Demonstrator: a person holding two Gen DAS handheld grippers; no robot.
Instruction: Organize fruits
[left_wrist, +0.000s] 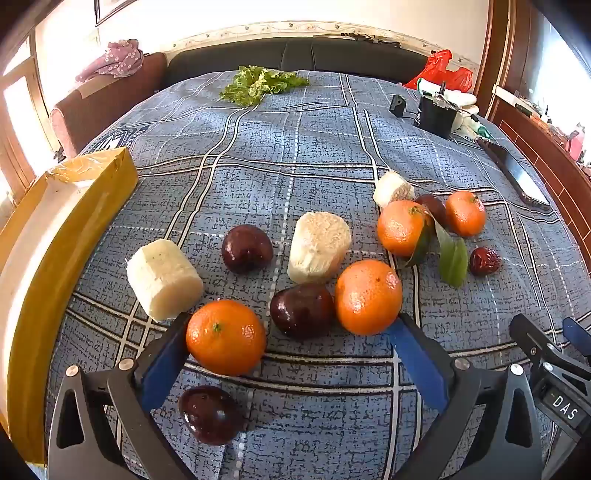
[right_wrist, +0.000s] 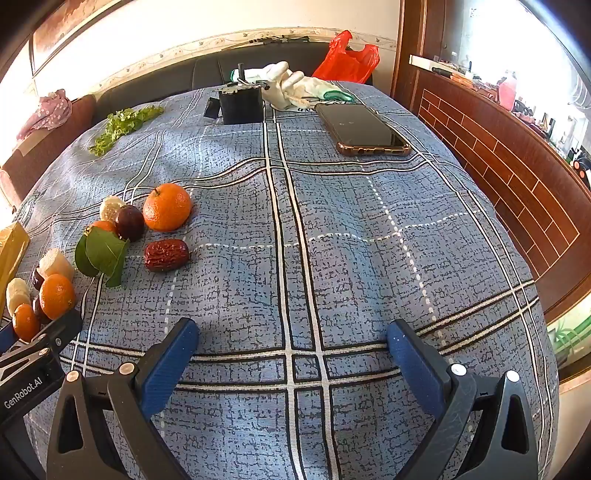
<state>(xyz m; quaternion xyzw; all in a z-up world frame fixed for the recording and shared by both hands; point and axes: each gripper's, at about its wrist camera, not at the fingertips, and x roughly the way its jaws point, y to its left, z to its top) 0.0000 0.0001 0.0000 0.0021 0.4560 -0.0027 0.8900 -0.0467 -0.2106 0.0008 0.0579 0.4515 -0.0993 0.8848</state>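
Observation:
Fruit lies scattered on a blue checked cloth (left_wrist: 295, 147). My left gripper (left_wrist: 291, 323) is open and holds nothing. An orange (left_wrist: 225, 336) touches its left finger, and a dark plum (left_wrist: 301, 310) and a second orange (left_wrist: 367, 297) sit between the tips. Another plum (left_wrist: 208, 413) lies near the gripper's base. Further off are white peeled chunks (left_wrist: 319, 245), two leafy oranges (left_wrist: 400, 227) and a red date (left_wrist: 484, 260). My right gripper (right_wrist: 291, 326) stands open over bare cloth, with the date (right_wrist: 166, 254) and an orange (right_wrist: 167, 206) off to its left.
A yellow box (left_wrist: 55, 221) lies along the left edge. A phone (right_wrist: 364, 129), a black box (right_wrist: 242, 101), white gloves (right_wrist: 291, 88) and a red bag (right_wrist: 349, 59) sit at the back right, and lettuce (right_wrist: 122, 123) at the back left. A wooden wall panel (right_wrist: 517, 177) borders the right.

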